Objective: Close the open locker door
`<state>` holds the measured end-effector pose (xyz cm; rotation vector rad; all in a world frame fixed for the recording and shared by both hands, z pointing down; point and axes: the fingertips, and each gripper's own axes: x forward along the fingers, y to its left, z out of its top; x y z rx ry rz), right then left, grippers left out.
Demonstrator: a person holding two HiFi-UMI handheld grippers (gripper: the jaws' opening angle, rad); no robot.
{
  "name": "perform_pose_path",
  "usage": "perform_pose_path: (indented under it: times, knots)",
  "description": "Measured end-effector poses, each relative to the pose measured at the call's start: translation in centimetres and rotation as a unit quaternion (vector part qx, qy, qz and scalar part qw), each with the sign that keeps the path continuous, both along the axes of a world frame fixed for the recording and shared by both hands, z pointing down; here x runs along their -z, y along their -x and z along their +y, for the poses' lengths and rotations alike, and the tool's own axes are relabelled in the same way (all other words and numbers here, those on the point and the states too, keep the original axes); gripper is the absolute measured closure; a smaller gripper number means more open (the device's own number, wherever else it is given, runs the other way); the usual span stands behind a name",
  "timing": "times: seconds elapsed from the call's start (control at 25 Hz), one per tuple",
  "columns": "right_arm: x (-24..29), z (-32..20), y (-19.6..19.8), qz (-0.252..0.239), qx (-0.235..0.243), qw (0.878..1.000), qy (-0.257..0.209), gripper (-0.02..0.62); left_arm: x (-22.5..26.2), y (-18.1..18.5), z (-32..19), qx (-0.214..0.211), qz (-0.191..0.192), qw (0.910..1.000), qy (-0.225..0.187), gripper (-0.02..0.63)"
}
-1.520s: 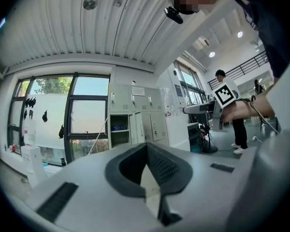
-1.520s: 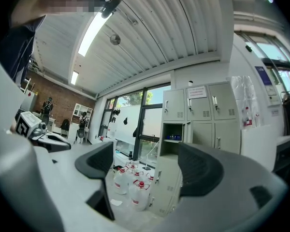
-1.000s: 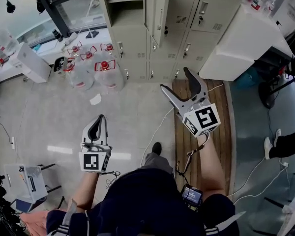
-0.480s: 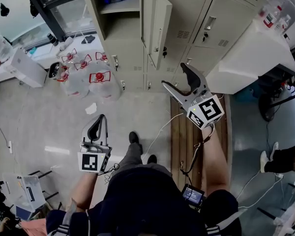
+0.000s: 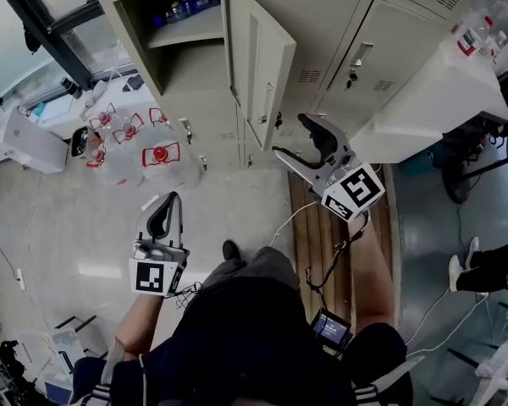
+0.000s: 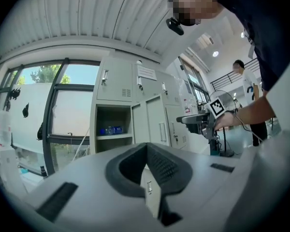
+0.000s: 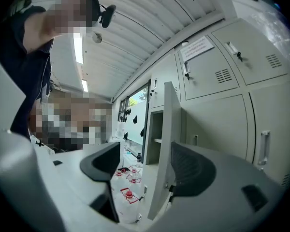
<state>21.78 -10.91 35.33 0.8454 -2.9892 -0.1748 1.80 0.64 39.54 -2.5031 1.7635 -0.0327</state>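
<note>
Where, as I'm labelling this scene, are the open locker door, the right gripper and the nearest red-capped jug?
open locker door [image 5: 261, 62]: head view, on its broad panel face.
right gripper [image 5: 292, 135]: head view, midway between its fingertips.
nearest red-capped jug [image 5: 162, 154]: head view, on its red cap.

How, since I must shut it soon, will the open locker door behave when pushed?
The door looks like thin sheet metal, so probably stiff and light. Hinged at one side, it should swing, not slide. Its smooth paint may be slippery.
</note>
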Motion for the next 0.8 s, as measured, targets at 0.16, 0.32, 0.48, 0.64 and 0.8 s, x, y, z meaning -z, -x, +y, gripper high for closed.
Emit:
perform_pose_path:
  times: [0.16,0.32,0.48,0.64,0.8]
  knots:
    - [-1.0,-2.6,0.1,0.006,0.038,0.999,0.010,0.261,-0.5,-0.6,-2.4,0.015,-0.006,0.9999,0.001,0.604]
    - [-1.9,-4.7,0.5,0.008,0.103,0.994,0.027,0.275,-0.4,-1.5,-4.3,0.051,-0.008,0.9987,-0.004,0.604]
    - [-3.0,-6.4,0.9,0.012,0.177,0.983,0.048,0.298,-0.3,-2.8,-5.8,0.080,0.003,0.9968,0.000,0.604]
    - [-3.9,-6.9,1.5,0.021,0.238,0.970,0.056,0.304,-0.6,-3.5,-6.7,0.101,0.005,0.9948,0.009,0.604]
    - [-4.3,-7.0,2.0,0.030,0.282,0.957,0.054,0.335,-1.1,-3.5,-7.2,0.114,-0.001,0.9934,0.012,0.604]
